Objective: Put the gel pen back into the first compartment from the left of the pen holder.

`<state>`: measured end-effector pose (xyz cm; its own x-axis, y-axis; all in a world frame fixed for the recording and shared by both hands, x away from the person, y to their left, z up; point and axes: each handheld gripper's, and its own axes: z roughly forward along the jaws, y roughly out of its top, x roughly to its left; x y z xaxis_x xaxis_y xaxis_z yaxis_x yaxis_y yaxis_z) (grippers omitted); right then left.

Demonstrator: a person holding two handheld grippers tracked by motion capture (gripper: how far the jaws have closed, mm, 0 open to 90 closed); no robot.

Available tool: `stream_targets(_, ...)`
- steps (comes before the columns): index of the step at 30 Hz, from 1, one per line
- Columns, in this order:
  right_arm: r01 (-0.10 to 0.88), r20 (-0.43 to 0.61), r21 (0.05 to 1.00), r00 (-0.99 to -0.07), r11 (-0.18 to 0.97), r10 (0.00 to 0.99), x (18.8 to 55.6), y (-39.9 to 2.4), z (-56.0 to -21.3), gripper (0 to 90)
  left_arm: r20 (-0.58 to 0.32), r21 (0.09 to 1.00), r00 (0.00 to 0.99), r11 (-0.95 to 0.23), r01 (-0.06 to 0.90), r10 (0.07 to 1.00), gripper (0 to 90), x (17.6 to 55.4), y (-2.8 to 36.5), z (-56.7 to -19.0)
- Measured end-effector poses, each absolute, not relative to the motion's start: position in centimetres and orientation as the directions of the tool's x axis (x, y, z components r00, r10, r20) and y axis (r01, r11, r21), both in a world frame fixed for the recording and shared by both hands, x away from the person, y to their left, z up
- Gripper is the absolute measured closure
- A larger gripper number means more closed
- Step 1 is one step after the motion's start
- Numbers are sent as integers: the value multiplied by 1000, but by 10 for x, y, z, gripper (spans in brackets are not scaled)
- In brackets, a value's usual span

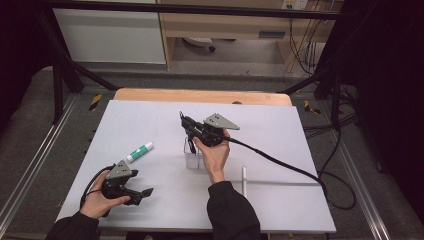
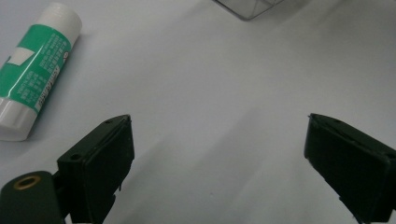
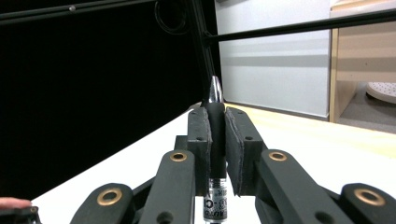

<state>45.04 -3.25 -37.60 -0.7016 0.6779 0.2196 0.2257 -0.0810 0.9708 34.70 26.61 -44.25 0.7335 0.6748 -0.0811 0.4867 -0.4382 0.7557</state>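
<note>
In the high view the right gripper (image 1: 189, 131) holds a pen (image 1: 185, 131) just above the clear box (image 1: 192, 159) on the bench (image 1: 280, 145). In the left gripper view the fingers (image 2: 100, 158) stand wide apart, near the glue stick (image 2: 35, 70). In the right gripper view the fingers (image 3: 200, 140) clamp the pen (image 3: 215, 135), its long axis upright, tip up.

Pen (image 3: 215, 135) clamped upright (pads pressing)

Glue stick (image 2: 35, 70): green label w/ small white print, too blurred to read. Pen (image 3: 215, 154) held in right tongs (image 3: 216, 122): black print on barrel near bottom edge, partly cut off, not legible.
</note>
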Motion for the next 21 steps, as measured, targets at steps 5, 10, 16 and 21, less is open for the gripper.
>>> stream_targets(5,233,224,969,-699,-80,680,448,-38,-386,808,-82,754,732,-438,489,676,83,347,266,-443)
stream_targets(10,229,216,971,-701,-72,680,445,-40,-391,807,-82,754,734,-439,488,675,83,347,266,-443)
stream_targets(16,234,191,972,-702,-31,686,441,-40,-398,806,-82,753,733,-440,489,675,83,347,266,-444)
stream_targets(21,252,170,968,-704,18,689,438,-42,-403,803,-82,753,733,-440,489,675,83,347,266,-444)
